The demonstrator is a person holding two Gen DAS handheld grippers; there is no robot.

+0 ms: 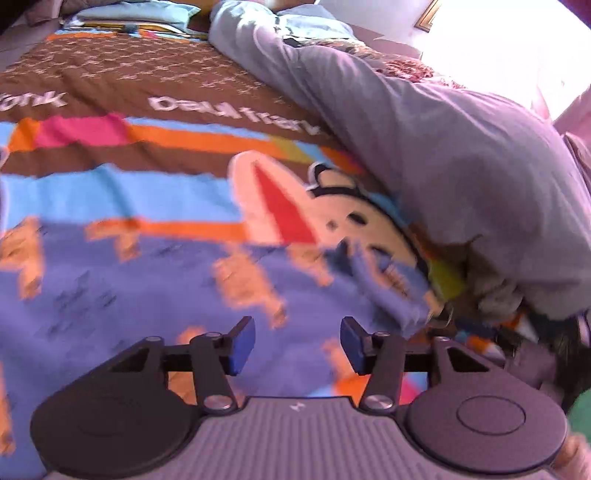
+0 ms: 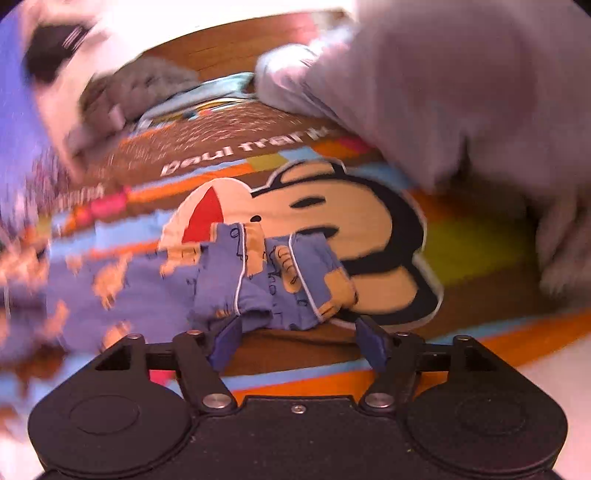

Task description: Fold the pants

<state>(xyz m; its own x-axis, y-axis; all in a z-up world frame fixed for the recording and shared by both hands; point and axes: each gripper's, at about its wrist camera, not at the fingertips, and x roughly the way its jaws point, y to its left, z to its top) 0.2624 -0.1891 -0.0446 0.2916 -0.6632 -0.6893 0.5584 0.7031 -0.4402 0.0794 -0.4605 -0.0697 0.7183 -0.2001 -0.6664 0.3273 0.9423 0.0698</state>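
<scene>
The pants are blue-purple with orange bear prints and lie spread on a cartoon bedspread. My left gripper hovers over them, open, with nothing between its blue pads. In the right wrist view one end of the pants is bunched up, with white piping showing, on top of the bedspread's monkey face. My right gripper is open just in front of that bunched edge. The cloth reaches the fingertips but the pads do not press on it.
A big grey quilt is heaped along the right side of the bed and also shows as the quilt at the upper right. Pillows lie at the far end. A blurred pale shape crosses the upper left.
</scene>
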